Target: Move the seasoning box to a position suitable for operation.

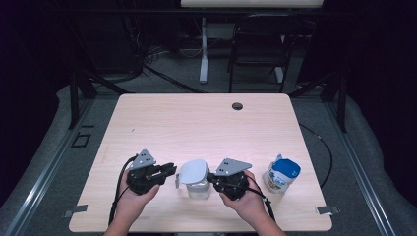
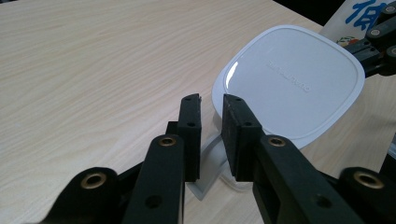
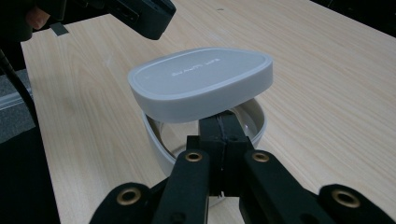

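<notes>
- Here we are at the near edge of the table (image 1: 147, 118): a clear container (image 1: 199, 189) sits between the 2 grippers, its white lid (image 1: 193, 171) tipped up and ajar.
- The right gripper (image 3: 224, 135) has its jaws pressed together on the container's rim, pinning it in place.
- The left gripper (image 2: 211, 105) has its jaws a little apart, with a grey latch flap (image 2: 210, 163) below and between them; the pads press on nothing.
- Risk 1: that lid is only perched. A nudge from the left jaws could slide it off onto the table or snap it back down.
- Risk 2: the right grip is on a thin rim; a hard tug on the lid could twist the container out of it or tip it.
- Risk 3: the blue-and-white bottle (image 1: 281, 175) stands near the right hand, and a wide elbow swing could topple it.
- The right gripper view shows the gap under the lid and the rim being pinched; the left gripper view shows the flap, and the high view gives the bottle and the layout.
</notes>
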`<state>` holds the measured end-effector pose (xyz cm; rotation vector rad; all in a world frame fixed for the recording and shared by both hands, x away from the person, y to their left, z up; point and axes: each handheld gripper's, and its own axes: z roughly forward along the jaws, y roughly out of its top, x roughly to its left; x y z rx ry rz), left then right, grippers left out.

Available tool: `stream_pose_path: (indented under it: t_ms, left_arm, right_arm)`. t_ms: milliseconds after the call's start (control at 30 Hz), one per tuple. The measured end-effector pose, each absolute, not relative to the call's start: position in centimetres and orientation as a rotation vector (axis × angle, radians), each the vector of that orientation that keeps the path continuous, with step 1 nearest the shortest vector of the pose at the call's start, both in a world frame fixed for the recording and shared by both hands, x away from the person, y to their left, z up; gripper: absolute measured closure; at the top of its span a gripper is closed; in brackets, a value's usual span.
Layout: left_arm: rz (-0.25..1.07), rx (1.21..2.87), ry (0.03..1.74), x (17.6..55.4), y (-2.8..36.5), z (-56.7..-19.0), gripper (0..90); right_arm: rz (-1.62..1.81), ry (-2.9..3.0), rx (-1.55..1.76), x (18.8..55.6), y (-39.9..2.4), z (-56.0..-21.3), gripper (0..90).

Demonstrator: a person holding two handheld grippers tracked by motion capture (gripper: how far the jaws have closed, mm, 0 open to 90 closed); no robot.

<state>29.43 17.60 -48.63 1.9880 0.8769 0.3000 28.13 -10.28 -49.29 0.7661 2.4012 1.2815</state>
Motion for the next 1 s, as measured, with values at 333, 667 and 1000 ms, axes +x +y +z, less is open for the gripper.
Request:
stream_pose_path:
  t_ms: [333,667,1000]
  left_arm:
    - [0.311,1.99,0.891,29.4,18.1,-48.7,68.7]
    - [0.347,2.0,0.911,29.2,18.5,-48.6,65.1]
    - [0.345,1.996,0.918,29.2,18.7,-48.7,64.4]
  right_arm:
    - [1.28,2.407,0.761,28.2,-10.0,-48.7,90.0]
    - [1.303,2.402,0.757,28.3,-9.6,-48.1,90.0]
    - [1.304,2.399,0.742,28.3,-9.3,-47.7,90.0]
